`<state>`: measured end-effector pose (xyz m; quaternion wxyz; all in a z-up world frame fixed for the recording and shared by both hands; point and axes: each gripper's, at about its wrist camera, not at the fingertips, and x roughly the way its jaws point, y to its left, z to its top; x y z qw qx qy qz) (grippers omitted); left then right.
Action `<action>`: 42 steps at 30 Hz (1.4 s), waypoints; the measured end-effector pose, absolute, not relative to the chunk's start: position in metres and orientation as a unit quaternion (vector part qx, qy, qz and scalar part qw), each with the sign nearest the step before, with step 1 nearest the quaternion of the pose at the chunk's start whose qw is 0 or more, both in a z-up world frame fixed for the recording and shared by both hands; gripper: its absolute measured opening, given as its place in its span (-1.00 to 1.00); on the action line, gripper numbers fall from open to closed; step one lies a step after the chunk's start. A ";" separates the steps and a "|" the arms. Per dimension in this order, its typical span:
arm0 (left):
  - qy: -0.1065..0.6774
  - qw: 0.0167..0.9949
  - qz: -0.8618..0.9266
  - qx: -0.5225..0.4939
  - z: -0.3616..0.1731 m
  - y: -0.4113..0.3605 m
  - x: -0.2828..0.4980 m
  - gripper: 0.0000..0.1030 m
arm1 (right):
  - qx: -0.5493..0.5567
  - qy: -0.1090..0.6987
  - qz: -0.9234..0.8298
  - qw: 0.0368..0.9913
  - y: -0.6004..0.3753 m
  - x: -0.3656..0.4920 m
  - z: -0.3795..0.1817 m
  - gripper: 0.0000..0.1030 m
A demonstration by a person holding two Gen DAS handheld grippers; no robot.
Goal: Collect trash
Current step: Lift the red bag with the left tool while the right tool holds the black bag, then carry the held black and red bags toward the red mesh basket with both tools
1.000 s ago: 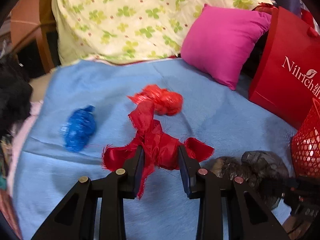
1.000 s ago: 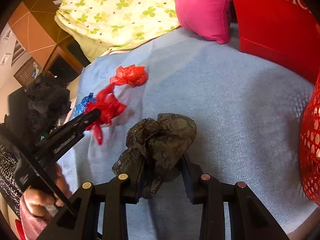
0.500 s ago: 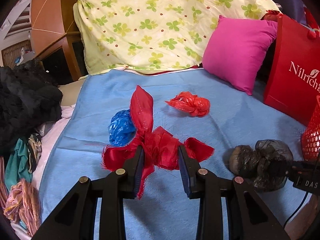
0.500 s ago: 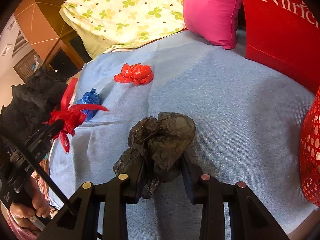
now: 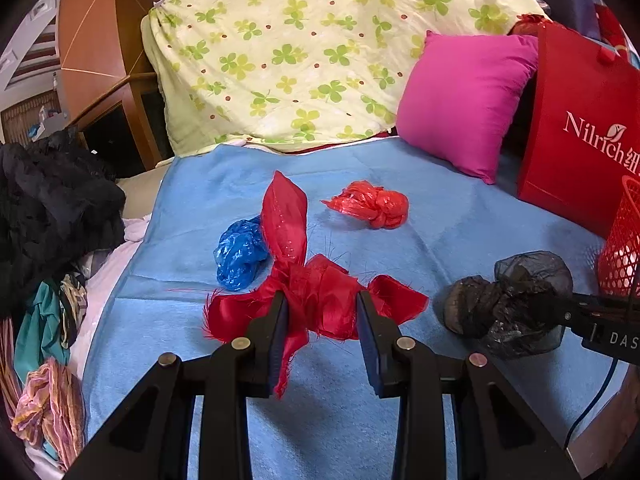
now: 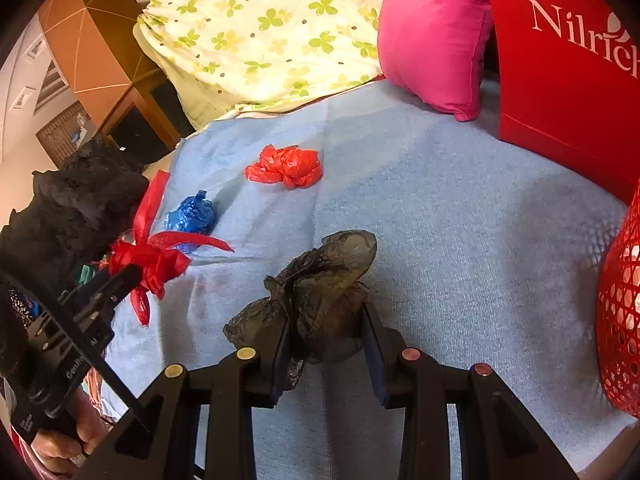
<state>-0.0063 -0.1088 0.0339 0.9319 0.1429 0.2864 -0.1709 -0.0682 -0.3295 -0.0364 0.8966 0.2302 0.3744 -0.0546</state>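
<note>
A red mesh basket (image 5: 624, 248) stood at the right edge of the blue blanket (image 5: 440, 240); pale shapes showed through its mesh in the right wrist view, but what lay inside could not be told. Behind the basket, at the far right corner of the blanket, stood one red paper bag (image 5: 576, 136) lettered "Nilrich"; its opening was out of view.

Four pieces of trash were counted. The left gripper (image 5: 322, 312) was closed on a red ribbon bundle (image 5: 316, 300), holding it above the near middle of the blanket with one loop sticking up. The right gripper (image 6: 326, 324) was closed on a crumpled black plastic bag (image 6: 320, 280), held near the basket, on the basket's left. Two pieces lay loose on the blanket: one knotted red plastic bag (image 5: 372, 204) near the blanket's middle, and one blue plastic bag (image 5: 238, 254) nearer the blanket's left edge.

One magenta pillow (image 5: 464, 104) leaned at the blanket's far edge, touching the red paper bag. One clover-printed quilt (image 5: 312, 48) was heaped along the far edge, left of the pillow. Off the blanket's left edge lay a pile of dark clothes (image 5: 52, 200). In the right wrist view a hand (image 6: 68, 436) gripped the left gripper's handle beyond the blanket's near left corner.
</note>
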 end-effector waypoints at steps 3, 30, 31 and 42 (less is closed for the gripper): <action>0.286 0.931 -0.174 0.147 0.033 -0.112 -0.009 -0.32 | 0.232 0.376 -0.054 0.895 -0.330 -0.068 -0.037 -0.30; 0.283 0.929 -0.175 0.162 0.029 -0.118 -0.017 -0.31 | 0.274 0.397 -0.060 0.874 -0.340 -0.057 -0.053 -0.30; 0.282 0.929 -0.175 0.162 0.029 -0.118 -0.017 -0.31 | 0.268 0.394 -0.061 0.877 -0.339 -0.058 -0.052 -0.30; 0.281 0.929 -0.176 0.162 0.030 -0.117 -0.018 -0.31 | 0.168 0.353 -0.066 0.918 -0.313 -0.064 -0.030 -0.37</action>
